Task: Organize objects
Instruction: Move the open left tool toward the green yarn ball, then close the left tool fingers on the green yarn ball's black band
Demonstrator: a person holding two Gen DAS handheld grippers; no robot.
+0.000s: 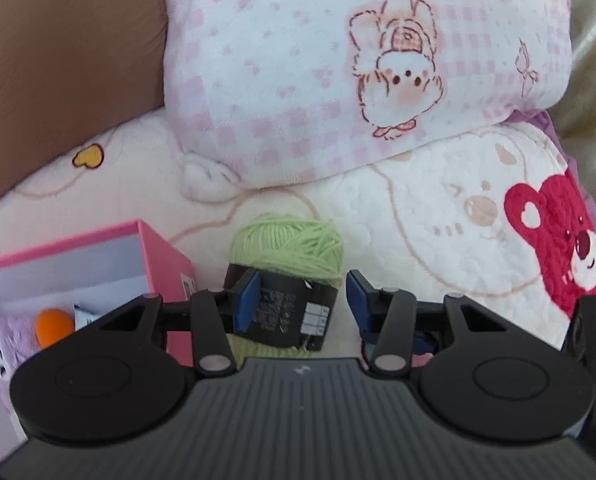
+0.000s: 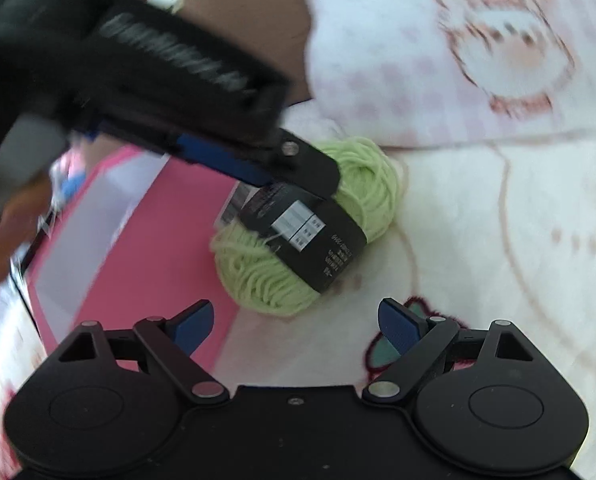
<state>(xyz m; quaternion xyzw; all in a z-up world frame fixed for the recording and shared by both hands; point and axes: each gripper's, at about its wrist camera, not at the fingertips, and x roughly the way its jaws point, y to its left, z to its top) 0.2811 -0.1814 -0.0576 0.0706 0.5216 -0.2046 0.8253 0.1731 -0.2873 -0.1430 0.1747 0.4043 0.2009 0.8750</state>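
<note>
One green yarn skein (image 2: pixel 306 224) is lying on the bed blanket (image 1: pixel 418 240), just beside the pink box (image 2: pixel 170 232). Left gripper (image 1: pixel 304 300) is straddling it, jaws apart; right gripper (image 2: pixel 294 328) is hovering open. Next: closing, then lifting boxward.

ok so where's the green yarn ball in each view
Left wrist: yarn lies bottom centre, between the open left gripper fingers, just right of the pink box.
Right wrist: yarn sits mid-frame, ahead of the open right gripper, with the left gripper reaching over it from upper left.
Shared landmark: the pink box, beside the yarn in both.
</note>
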